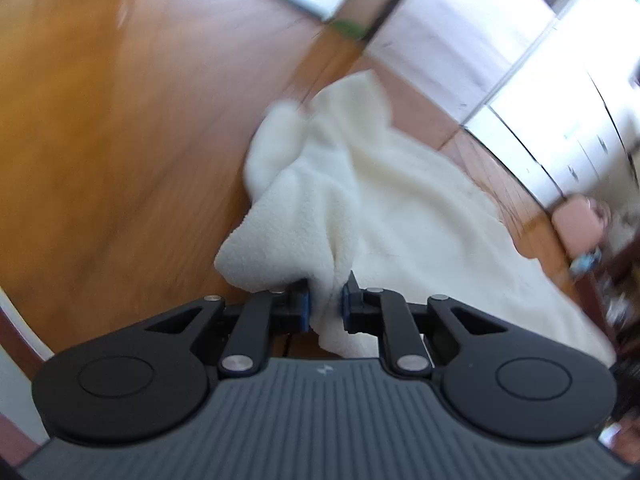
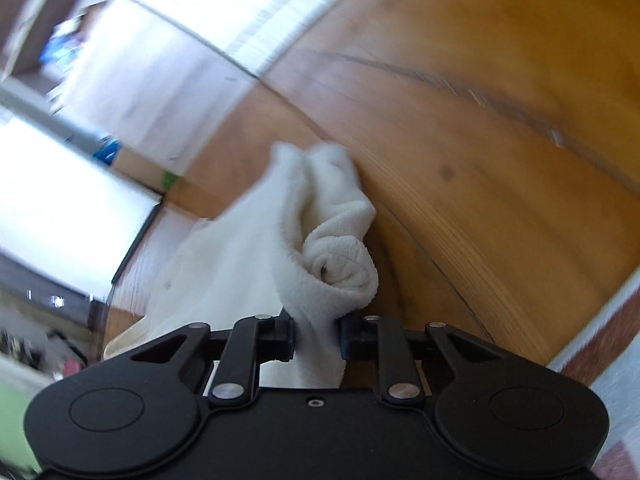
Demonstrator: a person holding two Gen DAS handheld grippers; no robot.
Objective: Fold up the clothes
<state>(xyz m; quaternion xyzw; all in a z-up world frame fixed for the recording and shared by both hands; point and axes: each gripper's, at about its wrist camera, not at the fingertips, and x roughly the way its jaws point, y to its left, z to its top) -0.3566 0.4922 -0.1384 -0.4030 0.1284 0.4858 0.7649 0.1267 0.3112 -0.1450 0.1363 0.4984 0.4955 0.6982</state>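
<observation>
The wooden counter [image 1: 120,128] fills most of both views, its grain smeared by blur. Across it lies a cream fleece garment [image 1: 400,200] — spread wide in the left wrist view, with one bunched edge lifted off the wood. In the right wrist view another part of the garment [image 2: 320,240] is rolled into a loose curl near the counter's edge. The left tongs [image 1: 325,306] pinch a fold of the fleece between their blue pads. The right tongs [image 2: 316,334] likewise clamp a gathered strip of it — fabric fills the gap.
</observation>
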